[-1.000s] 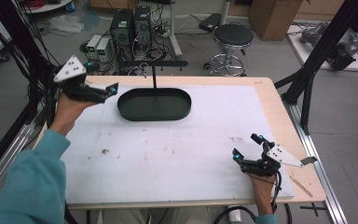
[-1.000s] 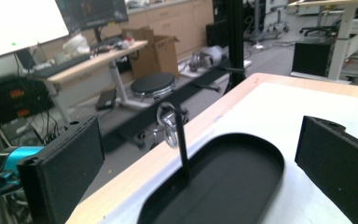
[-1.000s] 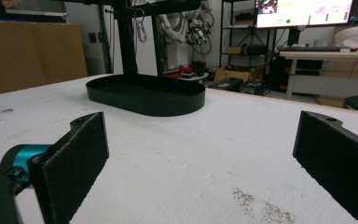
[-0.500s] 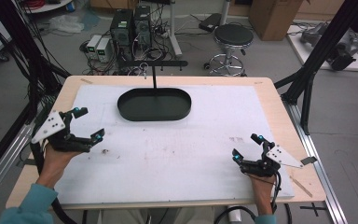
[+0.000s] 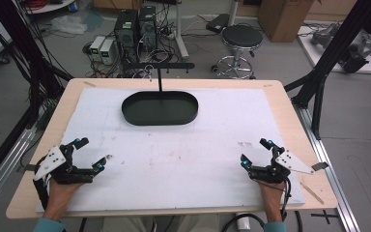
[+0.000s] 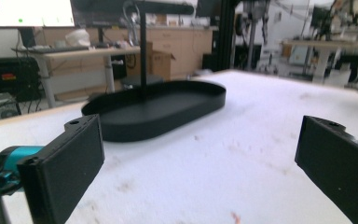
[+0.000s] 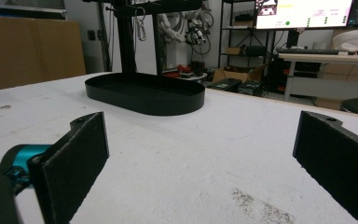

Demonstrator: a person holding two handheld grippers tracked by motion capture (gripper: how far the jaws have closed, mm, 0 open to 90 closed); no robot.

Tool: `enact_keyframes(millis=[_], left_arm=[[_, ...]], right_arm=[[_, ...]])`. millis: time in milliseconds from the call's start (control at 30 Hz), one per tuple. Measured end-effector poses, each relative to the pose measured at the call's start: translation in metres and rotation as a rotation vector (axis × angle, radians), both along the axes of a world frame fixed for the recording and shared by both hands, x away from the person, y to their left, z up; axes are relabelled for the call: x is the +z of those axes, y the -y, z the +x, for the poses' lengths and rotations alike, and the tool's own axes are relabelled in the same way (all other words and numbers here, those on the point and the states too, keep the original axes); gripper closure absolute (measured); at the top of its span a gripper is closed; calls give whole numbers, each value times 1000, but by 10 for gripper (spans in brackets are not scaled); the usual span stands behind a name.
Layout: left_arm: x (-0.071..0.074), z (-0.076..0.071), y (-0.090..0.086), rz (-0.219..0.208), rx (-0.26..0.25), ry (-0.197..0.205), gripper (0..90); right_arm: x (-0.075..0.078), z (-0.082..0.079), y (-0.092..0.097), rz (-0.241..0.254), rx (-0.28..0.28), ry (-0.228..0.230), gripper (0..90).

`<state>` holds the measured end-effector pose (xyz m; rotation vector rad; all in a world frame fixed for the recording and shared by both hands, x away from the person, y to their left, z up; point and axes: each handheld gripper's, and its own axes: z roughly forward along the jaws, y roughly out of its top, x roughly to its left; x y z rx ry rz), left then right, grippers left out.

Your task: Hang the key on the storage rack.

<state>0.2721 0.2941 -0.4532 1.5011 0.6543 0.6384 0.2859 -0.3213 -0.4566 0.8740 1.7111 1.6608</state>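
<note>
A black oval tray (image 5: 159, 108) with an upright T-shaped stand (image 5: 160, 72) sits at the far middle of the white board (image 5: 183, 145). My left gripper (image 5: 91, 154) rests low at the near left corner, open, nothing between its jaws. My right gripper (image 5: 256, 151) rests at the near right, also open and empty. In the left gripper view the tray (image 6: 158, 109) lies ahead between the wide-apart pads (image 6: 70, 158). In the right gripper view the tray (image 7: 144, 93) lies ahead to the left, and a carabiner (image 7: 141, 28) hangs from the stand's bar.
The white board lies on a wooden table (image 5: 290, 121). Beyond the far edge stand a stool (image 5: 241, 41), computer boxes (image 5: 135, 24) and cables on the floor. Black frame posts (image 5: 328, 63) rise at the right and left sides.
My left gripper came back from beside the tray to the near left corner of the board and stayed open. The right gripper has not moved.
</note>
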Motion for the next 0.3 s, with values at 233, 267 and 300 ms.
enact_keyframes(millis=[233,267,300], left_arm=[[-3,-1,-1,-22,15,9,17],[-4,-1,-1,-20,17,19,17],[-4,-2,-1,-16,19,28,17]], right_arm=[[0,0,0,-9,4,11,26],[0,0,0,-10,4,12,26],[0,0,0,-7,6,6,26]])
